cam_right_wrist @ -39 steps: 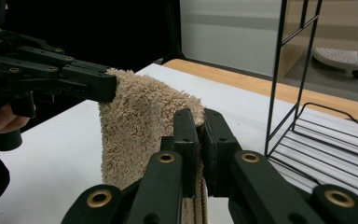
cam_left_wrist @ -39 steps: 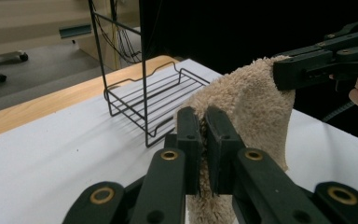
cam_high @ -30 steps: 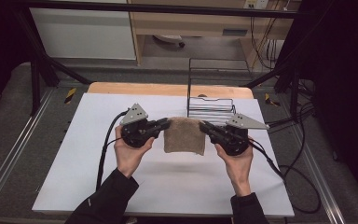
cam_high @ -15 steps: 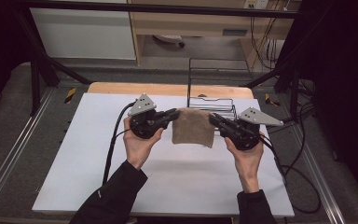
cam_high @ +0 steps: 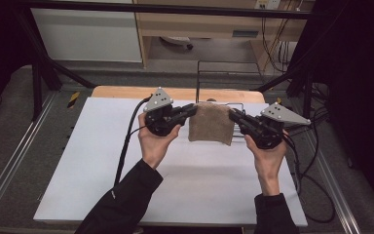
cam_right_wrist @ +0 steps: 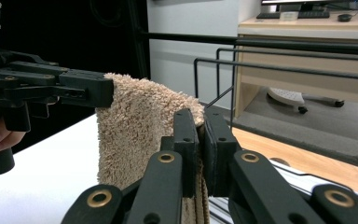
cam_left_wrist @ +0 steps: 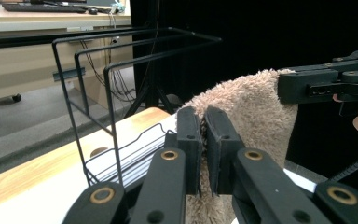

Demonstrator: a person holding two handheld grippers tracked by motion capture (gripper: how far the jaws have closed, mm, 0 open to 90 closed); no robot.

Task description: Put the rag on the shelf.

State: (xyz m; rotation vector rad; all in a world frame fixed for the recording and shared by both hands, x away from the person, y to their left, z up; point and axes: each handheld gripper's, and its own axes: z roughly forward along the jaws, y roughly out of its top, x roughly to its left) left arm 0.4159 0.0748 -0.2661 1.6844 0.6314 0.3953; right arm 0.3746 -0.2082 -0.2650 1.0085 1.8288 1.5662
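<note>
Left gripper (cam_high: 191, 110): fingers (cam_left_wrist: 189, 140) clamped on left top corner of tan towel (cam_high: 211, 123). Right gripper (cam_high: 234, 115): fingers (cam_right_wrist: 185, 140) clamped on right top corner. Towel: hangs stretched between both grippers, lifted above far middle of white worktop (cam_high: 102, 170) (fluffy pile, lower edge free). Black wire rack (cam_high: 224, 83): just beyond towel, at far edge. Hands grip both gripper bodies from near side.

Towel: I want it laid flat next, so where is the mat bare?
The white mat is bare left of the left gripper and in front of both hands. The far right is crowded: the wire rack stands behind the towel and right gripper.
</note>
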